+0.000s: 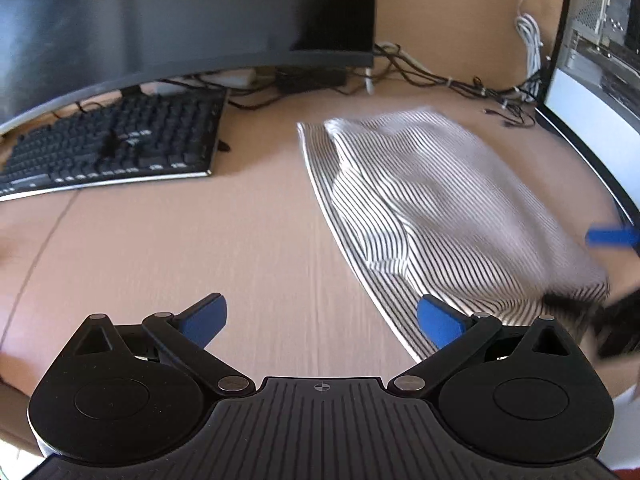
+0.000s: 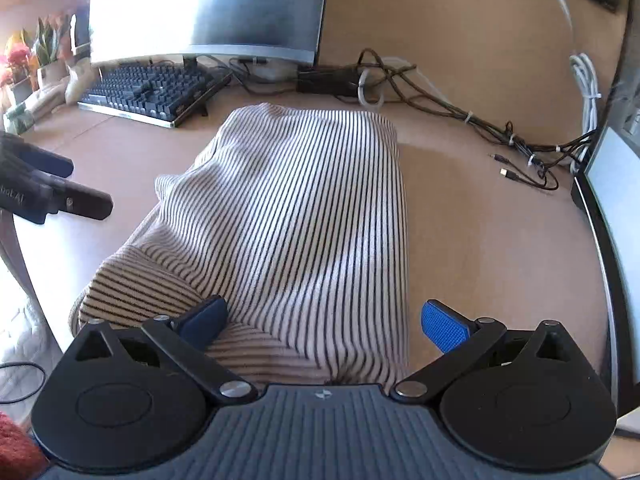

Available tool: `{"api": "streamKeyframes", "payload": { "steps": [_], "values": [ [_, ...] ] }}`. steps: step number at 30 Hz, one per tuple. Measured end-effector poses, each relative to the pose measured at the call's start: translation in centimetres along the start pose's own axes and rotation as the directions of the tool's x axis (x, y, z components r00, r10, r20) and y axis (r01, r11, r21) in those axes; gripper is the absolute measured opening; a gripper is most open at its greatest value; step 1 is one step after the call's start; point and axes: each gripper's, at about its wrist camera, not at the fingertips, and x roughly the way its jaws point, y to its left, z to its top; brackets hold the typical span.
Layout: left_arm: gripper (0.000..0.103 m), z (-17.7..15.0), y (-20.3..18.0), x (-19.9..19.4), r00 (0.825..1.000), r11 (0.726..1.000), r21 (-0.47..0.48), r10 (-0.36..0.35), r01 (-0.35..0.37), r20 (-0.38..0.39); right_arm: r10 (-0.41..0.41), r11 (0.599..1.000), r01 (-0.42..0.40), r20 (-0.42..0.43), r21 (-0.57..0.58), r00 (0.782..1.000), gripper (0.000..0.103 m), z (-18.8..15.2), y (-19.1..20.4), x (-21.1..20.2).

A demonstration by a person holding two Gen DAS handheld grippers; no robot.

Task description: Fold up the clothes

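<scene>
A white garment with thin black stripes (image 1: 420,200) lies folded over itself on the tan desk (image 1: 200,240). My left gripper (image 1: 322,320) is open and empty, above the desk just left of the garment's near edge. My right gripper (image 2: 324,326) is open over the near end of the garment (image 2: 296,216), its left finger (image 2: 204,320) against the cloth and its right finger (image 2: 444,326) just off the cloth's right edge. The right gripper's blue tip (image 1: 608,236) shows at the right in the left wrist view. The left gripper (image 2: 52,188) shows at the left in the right wrist view.
A black keyboard (image 1: 112,148) and a curved monitor (image 1: 160,20) stand at the back left. A tangle of cables (image 2: 460,116) runs along the back wall. A second screen (image 2: 616,208) stands at the right edge. Plants (image 2: 28,56) sit far left.
</scene>
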Motion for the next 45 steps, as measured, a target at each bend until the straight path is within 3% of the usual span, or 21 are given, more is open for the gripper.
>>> {"api": "streamKeyframes", "payload": {
  "steps": [5,10,13,16,17,19,21,23,26,29,32,37,41,45],
  "values": [
    [0.103,0.1,-1.1,-0.8,1.000,1.000,0.027,-0.006,0.006,0.011,0.084,0.994,-0.079,0.054,-0.081,0.995,0.096,1.4,-0.2,-2.8],
    [0.103,0.0,-1.7,-1.1,1.000,1.000,0.028,0.001,-0.001,0.007,0.222,0.934,-0.206,0.021,-0.293,0.975,0.096,0.5,1.8,-4.3],
    [0.103,-0.1,-1.5,-1.5,1.000,1.000,0.020,0.007,-0.008,0.008,0.216,0.878,-0.200,-0.014,-0.434,0.976,0.096,-1.1,3.6,-3.6],
    [0.103,-0.3,-0.8,-1.9,1.000,1.000,0.017,-0.013,0.012,0.010,0.165,0.836,-0.144,-0.007,-0.529,0.986,0.095,-2.3,4.9,-2.8],
    [0.103,-0.4,-0.6,-2.1,1.000,1.000,0.017,-0.023,0.023,0.012,0.146,0.827,-0.121,0.001,-0.549,0.989,0.091,-2.6,5.1,-2.5],
    [0.103,-0.7,-0.4,-2.4,0.999,0.999,0.027,-0.048,0.047,0.012,0.146,0.857,-0.135,-0.017,-0.498,0.989,0.084,-2.0,4.4,-2.0],
    [0.103,-1.0,-0.2,-2.6,0.997,0.996,0.044,-0.073,0.073,0.007,0.190,0.918,-0.199,-0.061,-0.343,0.980,0.081,-0.9,2.7,-1.5],
    [0.103,-1.4,-0.2,-2.9,0.994,0.992,0.075,-0.106,0.106,-0.003,0.238,0.954,-0.250,-0.088,-0.164,0.967,0.081,0.2,0.6,-1.0],
    [0.103,-1.9,-0.9,-3.2,0.986,0.977,0.136,-0.166,0.167,-0.017,0.289,0.957,-0.286,-0.109,0.040,0.951,0.081,0.7,-1.7,0.0],
    [0.103,-2.4,-2.3,-3.1,0.976,0.950,0.222,-0.216,0.219,-0.038,0.313,0.946,-0.299,-0.114,0.128,0.943,0.081,0.6,-2.7,0.8],
    [0.103,-3.0,-4.2,-2.2,0.968,0.919,0.305,-0.240,0.249,-0.067,0.293,0.955,-0.283,-0.118,0.092,0.949,0.081,0.3,-1.8,1.0],
    [0.103,-3.4,-6.3,-0.1,0.973,0.891,0.391,-0.199,0.229,-0.116,0.226,0.965,-0.237,-0.097,-0.116,0.969,0.081,-0.1,0.6,-1.1],
    [0.103,-3.2,-6.1,1.1,0.978,0.899,0.391,-0.153,0.196,-0.139,0.245,0.940,-0.246,-0.034,-0.236,0.969,0.083,0.1,1.6,-3.4],
    [0.103,-2.7,-5.7,1.5,0.978,0.906,0.375,-0.150,0.194,-0.143,0.245,0.903,-0.244,-0.043,-0.352,0.969,0.083,-0.6,2.6,-3.8]
  ]
}}
